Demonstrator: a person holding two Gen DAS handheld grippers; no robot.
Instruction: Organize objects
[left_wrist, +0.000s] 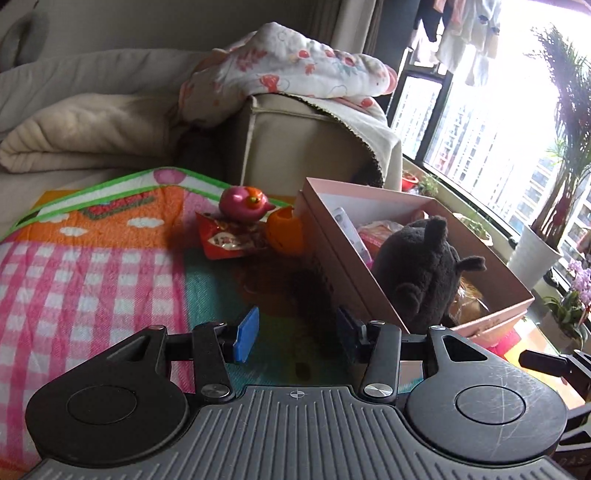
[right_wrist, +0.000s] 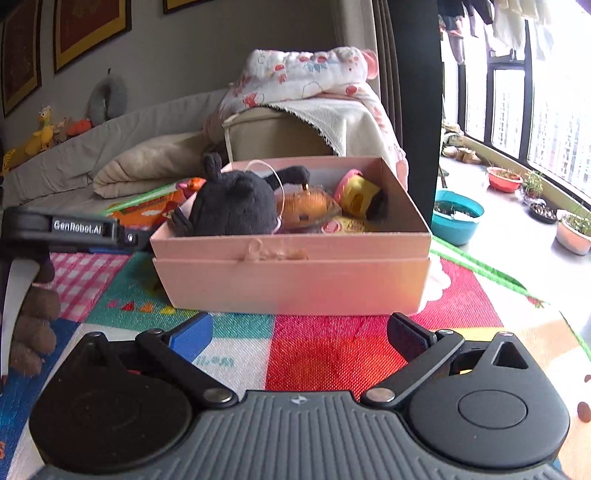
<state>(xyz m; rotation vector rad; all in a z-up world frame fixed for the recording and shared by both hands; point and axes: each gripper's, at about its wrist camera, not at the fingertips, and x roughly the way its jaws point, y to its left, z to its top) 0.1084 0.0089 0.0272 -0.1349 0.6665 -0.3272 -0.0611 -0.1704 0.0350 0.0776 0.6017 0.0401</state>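
The pink box (right_wrist: 291, 273) sits on the bright mat (right_wrist: 332, 347), with the grey plush (right_wrist: 232, 206) inside. Far left, a pink bird toy (left_wrist: 245, 203), red packet (left_wrist: 229, 242) and orange toy (left_wrist: 284, 230) wait. The left gripper (left_wrist: 295, 338) is partly open and empty. The right gripper (right_wrist: 299, 338) is wide open and empty. Next, I think, the bird needs grabbing.

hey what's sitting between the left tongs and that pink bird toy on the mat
In the left wrist view, only bare mat, then a red snack packet just before the pink bird toy. The open left tongs hold nothing.
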